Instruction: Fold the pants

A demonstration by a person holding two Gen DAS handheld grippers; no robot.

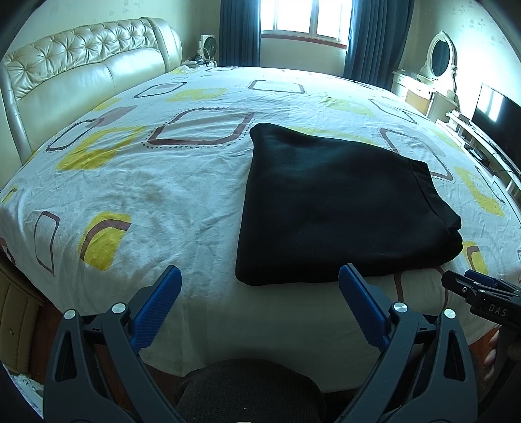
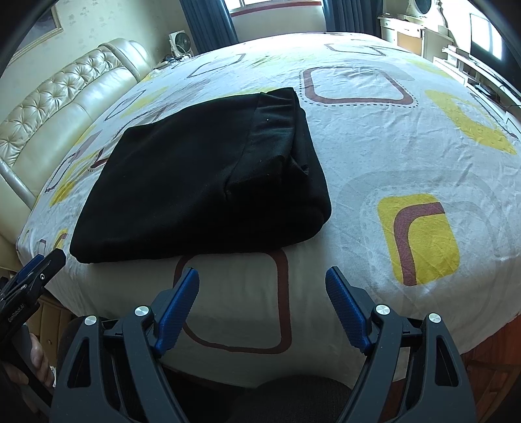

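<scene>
Pants (image 1: 342, 201) folded, black, compact rectangle

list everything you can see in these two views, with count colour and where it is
pants: 1, black, folded flat on the bed near its front edge
bedsheet: 1, white with yellow and brown squares, covering the bed
headboard: 1, cream tufted leather, left end of the bed
curtains: 2, dark blue, either side of the window on the far wall
fan: 1, white, far corner beside the headboard
vanity with oval mirror: 1, cream, far right
tv: 1, black, on a white stand at the right
left tool: 1, black with blue pads, open, off the bed's front edge
right tool: 1, black with blue pads, open, off the bed's front edge
</scene>
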